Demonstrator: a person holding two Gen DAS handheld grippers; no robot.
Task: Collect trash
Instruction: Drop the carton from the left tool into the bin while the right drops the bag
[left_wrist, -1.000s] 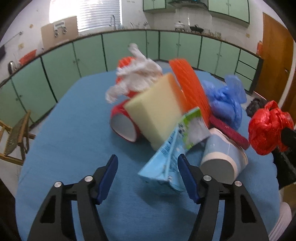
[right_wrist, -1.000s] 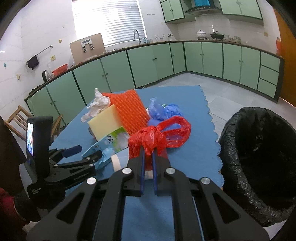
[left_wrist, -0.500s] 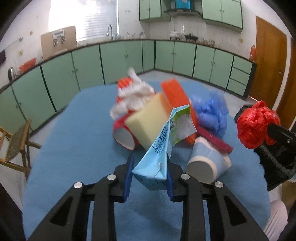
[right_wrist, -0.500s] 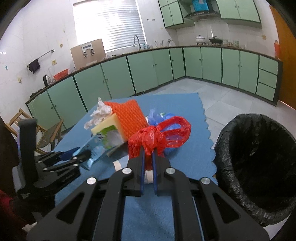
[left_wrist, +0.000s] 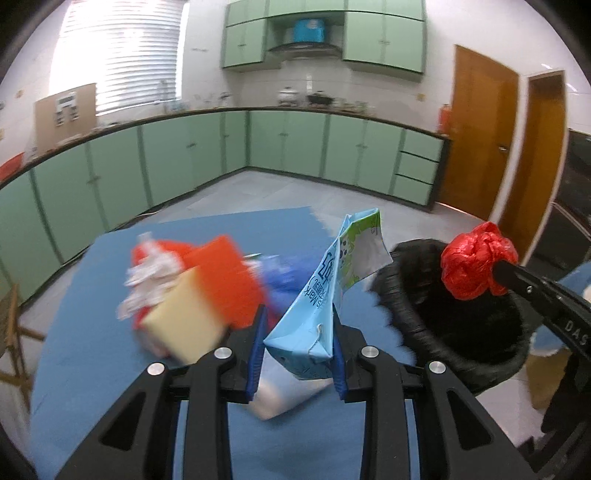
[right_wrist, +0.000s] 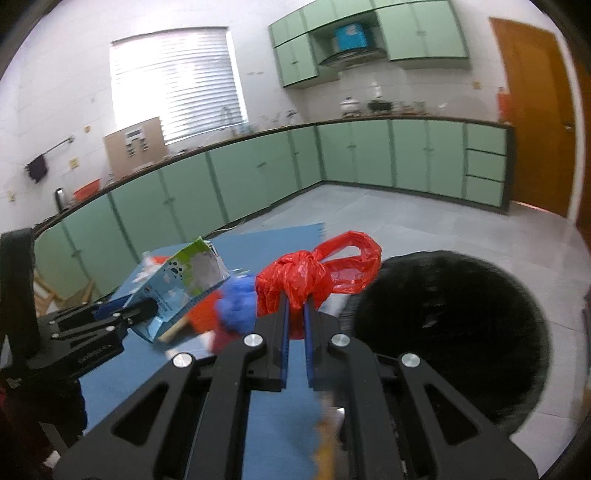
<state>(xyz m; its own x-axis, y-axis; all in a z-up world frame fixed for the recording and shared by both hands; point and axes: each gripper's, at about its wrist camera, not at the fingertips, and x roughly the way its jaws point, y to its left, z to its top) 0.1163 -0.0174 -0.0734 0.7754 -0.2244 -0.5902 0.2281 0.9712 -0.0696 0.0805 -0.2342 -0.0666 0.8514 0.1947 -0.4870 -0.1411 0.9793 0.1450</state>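
My left gripper (left_wrist: 297, 334) is shut on a crushed light-blue milk carton (left_wrist: 325, 295) and holds it above the blue table (left_wrist: 92, 332). The carton also shows in the right wrist view (right_wrist: 181, 284). My right gripper (right_wrist: 294, 314) is shut on a knotted red plastic bag (right_wrist: 306, 277). In the left wrist view the red bag (left_wrist: 474, 264) hangs over the black-lined trash bin (left_wrist: 461, 325). The bin (right_wrist: 450, 332) stands beside the table's right edge.
On the table lie a yellow sponge (left_wrist: 184, 321), an orange mesh piece (left_wrist: 229, 273), crumpled white tissue (left_wrist: 147, 273), a blue plastic bag (left_wrist: 288, 277) and a paper cup (left_wrist: 280, 395). A wooden chair (left_wrist: 11, 332) stands at the left. Green cabinets line the walls.
My left gripper closed on the milk carton and lifted it toward the bin. My right gripper carried the red bag up and to the right, over the bin.
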